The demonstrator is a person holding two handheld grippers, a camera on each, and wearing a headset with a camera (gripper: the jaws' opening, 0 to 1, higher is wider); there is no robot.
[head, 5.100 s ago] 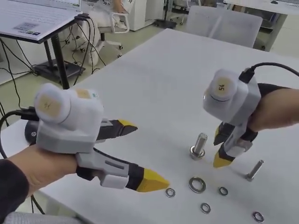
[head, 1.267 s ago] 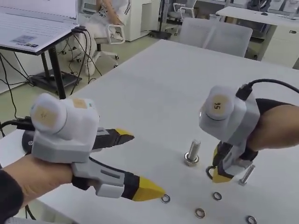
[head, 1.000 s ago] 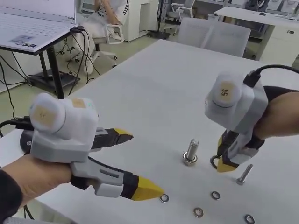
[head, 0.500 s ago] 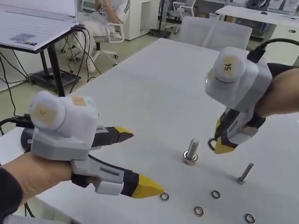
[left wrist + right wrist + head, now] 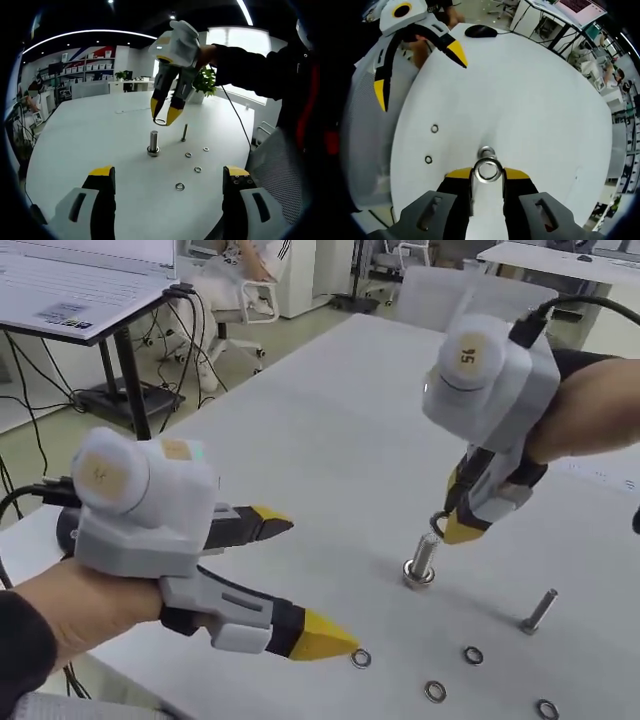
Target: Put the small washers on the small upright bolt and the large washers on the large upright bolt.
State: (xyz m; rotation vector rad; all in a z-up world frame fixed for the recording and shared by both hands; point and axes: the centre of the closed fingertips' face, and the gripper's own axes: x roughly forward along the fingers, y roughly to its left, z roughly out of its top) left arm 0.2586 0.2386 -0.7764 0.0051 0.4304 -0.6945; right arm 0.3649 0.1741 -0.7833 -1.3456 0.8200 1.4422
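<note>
The large upright bolt stands on the white table. My right gripper hovers just above its top, shut on a large washer. The right gripper view has that washer pinched flat between the yellow tips, with the bolt's top right under it. To the right stands the small bolt. Several small washers lie in front of the bolts. My left gripper is open and holds nothing, low at the near left. From the left gripper view, the right gripper holds the washer over the bolt.
The table's near edge runs just under my left gripper. A black mouse lies by the left hand. A side desk with a laptop stands far left, and a chair sits at the table's far end.
My right gripper picked the large washer up from the table, rose, and moved left to above the large bolt. The left gripper stayed put and open.
</note>
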